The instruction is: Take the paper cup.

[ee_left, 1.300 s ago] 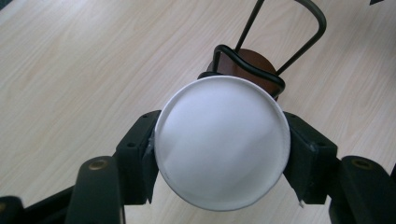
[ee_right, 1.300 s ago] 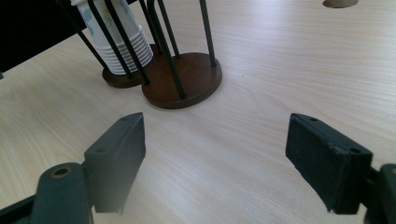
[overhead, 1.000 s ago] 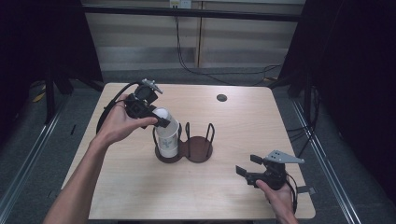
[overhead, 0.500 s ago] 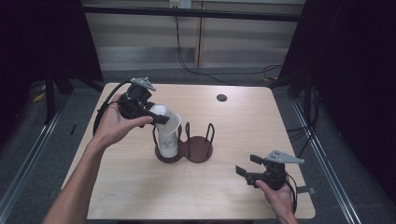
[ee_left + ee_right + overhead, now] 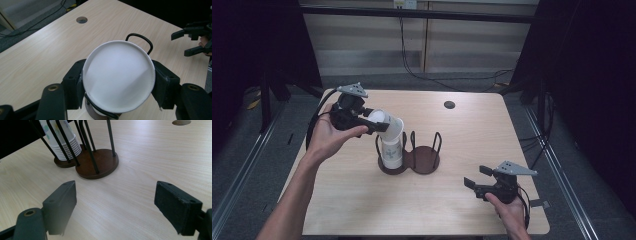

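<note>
A white paper cup (image 5: 390, 128) is tilted on its side above the stack, and my left gripper (image 5: 381, 125) is shut on it; its round base (image 5: 117, 75) faces the camera between the jaws in the left gripper view. Below it a stack of patterned paper cups (image 5: 392, 153) stands in the left ring of a dark wire cup holder (image 5: 426, 161). The holder's right ring is empty. My right gripper (image 5: 476, 177) rests open near the table's front right, apart from the holder. In the right gripper view its jaws frame bare table, with the stack (image 5: 66, 143) and the holder base (image 5: 98, 164) beyond.
The light wooden table (image 5: 492, 145) has a small round hole (image 5: 449, 104) at the back right. Cables trail on the floor behind the table. My right gripper (image 5: 186, 41) appears far off in the left gripper view.
My left gripper has pulled the top cup up off the stack and tipped it toward the left. The right gripper has stayed still.
</note>
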Tool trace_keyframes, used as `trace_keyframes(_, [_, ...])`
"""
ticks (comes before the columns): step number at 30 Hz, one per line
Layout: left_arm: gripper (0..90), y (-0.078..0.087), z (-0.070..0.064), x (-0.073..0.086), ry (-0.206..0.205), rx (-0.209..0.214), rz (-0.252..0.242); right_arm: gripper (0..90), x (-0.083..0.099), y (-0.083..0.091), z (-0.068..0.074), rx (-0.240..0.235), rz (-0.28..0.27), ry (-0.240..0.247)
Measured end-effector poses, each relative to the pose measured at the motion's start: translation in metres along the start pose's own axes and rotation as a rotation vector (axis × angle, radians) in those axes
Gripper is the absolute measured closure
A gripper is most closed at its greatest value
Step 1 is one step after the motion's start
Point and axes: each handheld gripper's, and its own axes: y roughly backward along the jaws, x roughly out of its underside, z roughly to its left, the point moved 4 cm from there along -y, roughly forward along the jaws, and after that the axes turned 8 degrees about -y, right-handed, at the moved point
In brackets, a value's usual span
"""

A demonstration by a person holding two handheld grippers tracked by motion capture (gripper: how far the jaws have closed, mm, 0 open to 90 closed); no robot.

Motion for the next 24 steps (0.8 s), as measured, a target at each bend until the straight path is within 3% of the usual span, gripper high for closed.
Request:
trace_keyframes(13, [36.9,0.013,-0.011,0.007,-0.013,0.012,-0.147,17.7,0.000,-0.001,0.003,-0.003,0.001,0.004])
trace_keyframes(24, [36.7,0.020,-0.026,0.022,-0.032,0.012,-0.215,17.5,0.000,-0.006,0.011,-0.029,0.010,0.025])
